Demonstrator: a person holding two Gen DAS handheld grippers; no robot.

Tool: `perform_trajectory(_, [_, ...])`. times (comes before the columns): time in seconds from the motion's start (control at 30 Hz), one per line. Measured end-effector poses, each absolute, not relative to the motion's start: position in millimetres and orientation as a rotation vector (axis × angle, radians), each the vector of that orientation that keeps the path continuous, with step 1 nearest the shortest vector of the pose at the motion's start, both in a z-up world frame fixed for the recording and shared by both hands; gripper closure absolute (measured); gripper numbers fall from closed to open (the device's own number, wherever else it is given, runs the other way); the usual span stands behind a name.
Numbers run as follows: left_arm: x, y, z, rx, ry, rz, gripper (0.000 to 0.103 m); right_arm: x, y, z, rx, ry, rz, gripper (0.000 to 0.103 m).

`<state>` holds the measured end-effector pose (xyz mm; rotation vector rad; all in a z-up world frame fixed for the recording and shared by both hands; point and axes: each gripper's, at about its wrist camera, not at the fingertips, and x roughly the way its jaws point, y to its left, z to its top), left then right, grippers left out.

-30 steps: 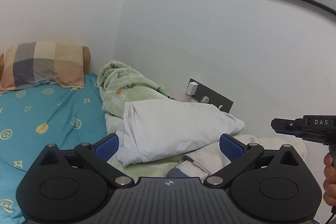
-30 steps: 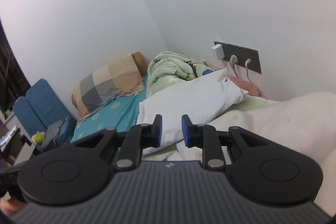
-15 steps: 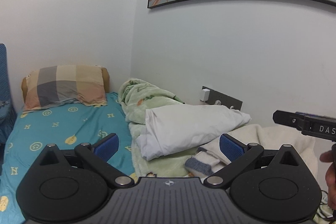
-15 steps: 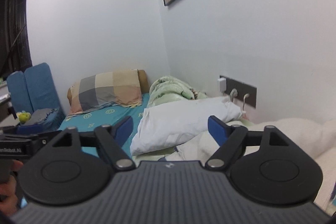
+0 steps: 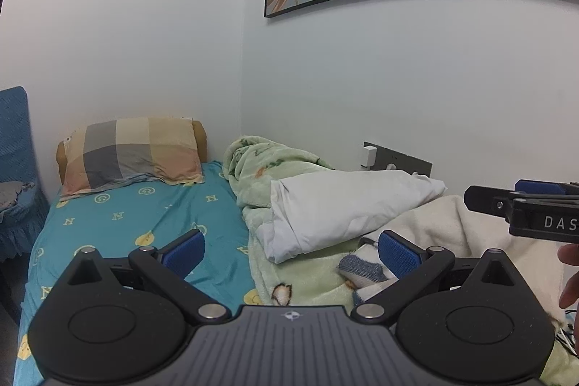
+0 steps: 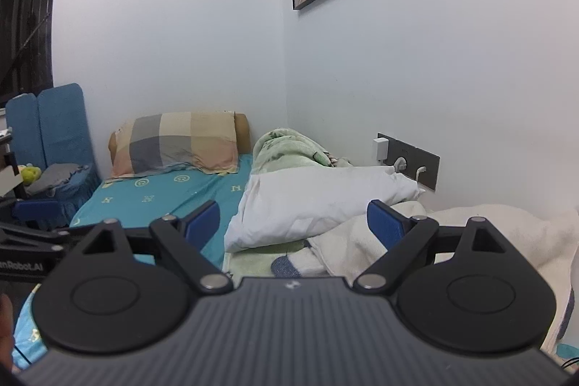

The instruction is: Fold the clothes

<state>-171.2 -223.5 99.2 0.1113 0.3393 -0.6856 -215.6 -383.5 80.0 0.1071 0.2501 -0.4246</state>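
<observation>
A cream fleece garment (image 5: pixel 445 227) with a blue-and-white cuff (image 5: pixel 360 268) lies on the bed against the wall; it also shows in the right wrist view (image 6: pixel 470 234). My left gripper (image 5: pixel 291 254) is open and empty, held above the bed in front of the cuff. My right gripper (image 6: pixel 293 223) is open and empty, also raised above the garment. The right gripper's fingers (image 5: pixel 506 201) show at the right edge of the left wrist view.
A white pillow (image 5: pixel 343 205) and a green fleece blanket (image 5: pixel 267 169) lie by the wall. A checked pillow (image 5: pixel 134 151) rests on the teal sheet (image 5: pixel 144 216). A wall socket panel (image 6: pixel 409 160) with plugs is behind. A blue chair (image 6: pixel 54 140) stands at left.
Both grippers have pulled back and up from the bedding, so more of the room shows. The right gripper opened from nearly shut to wide open.
</observation>
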Motion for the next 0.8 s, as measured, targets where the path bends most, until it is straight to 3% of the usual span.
perform_trajectory(0.8, [-175.8,-213.0,104.5,0.093,0.334,-0.632,0.0,-223.3,-375.9,82.2,0.099,0.241,-0.483,0.013])
